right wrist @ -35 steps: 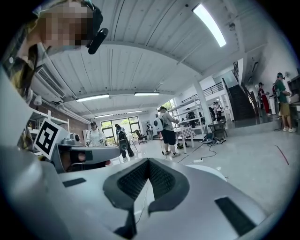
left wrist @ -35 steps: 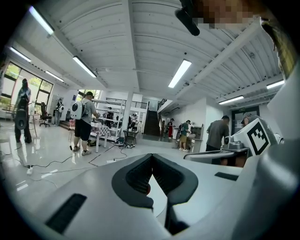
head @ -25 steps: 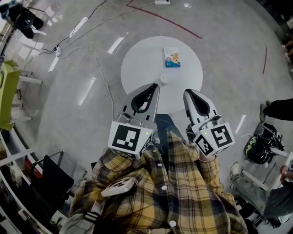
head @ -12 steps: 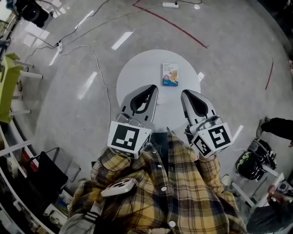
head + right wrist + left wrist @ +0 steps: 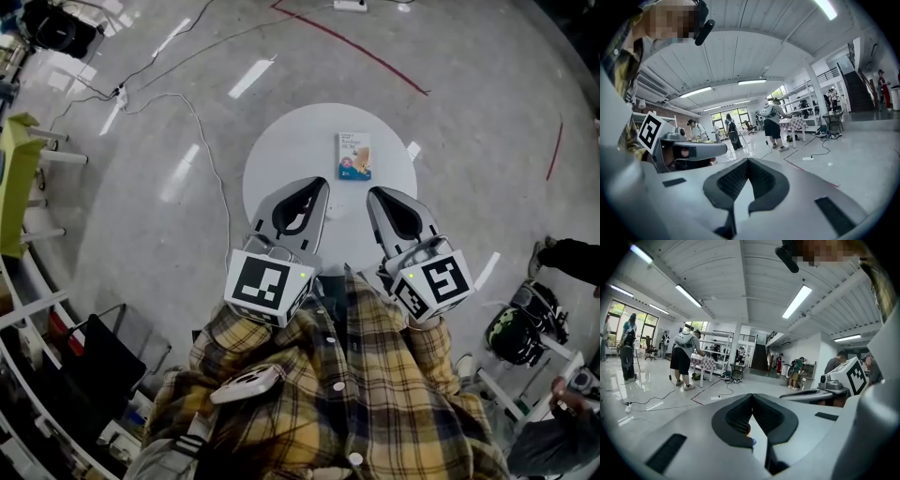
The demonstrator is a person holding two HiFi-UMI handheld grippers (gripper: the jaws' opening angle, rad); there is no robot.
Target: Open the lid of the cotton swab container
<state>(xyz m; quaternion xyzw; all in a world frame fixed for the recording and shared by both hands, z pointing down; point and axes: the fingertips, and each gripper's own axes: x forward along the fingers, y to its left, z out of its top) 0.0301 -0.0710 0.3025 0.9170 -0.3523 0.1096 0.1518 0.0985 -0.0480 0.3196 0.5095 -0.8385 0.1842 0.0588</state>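
**Q:** Tongs status?

**Op:** I'm reading both sets as pressed together, with nothing between them. The left tongs (image 5: 321, 183) are pointing far, over the near edge of the bench (image 5: 281, 150). Their own camera is showing the pads (image 5: 739, 416) meeting at the tip. The right tongs (image 5: 372, 193) are sitting just right of them, tips also meeting, and they're carrying nothing.

**Q:** Where's the cotton swab container?

**Op:** The cotton swab container (image 5: 354, 156) is lying flat on the round white bench, printed face up. It's sitting far of both tongs, slightly right of the gap between the tips. Neither set is touching it. I'm not able to tell the lid's state from the head view.

**Q:** Anything else in frame?

**Op:** A white cable (image 5: 217, 173) is trailing over the floor left of the bench. A red line (image 5: 375, 63) is running across the floor on the far side. A plaid shirt (image 5: 375, 384) is filling the near part of the head view. Both gripper views are looking out level across a hall, and a person with a backpack (image 5: 684, 355) is standing by a checked table.
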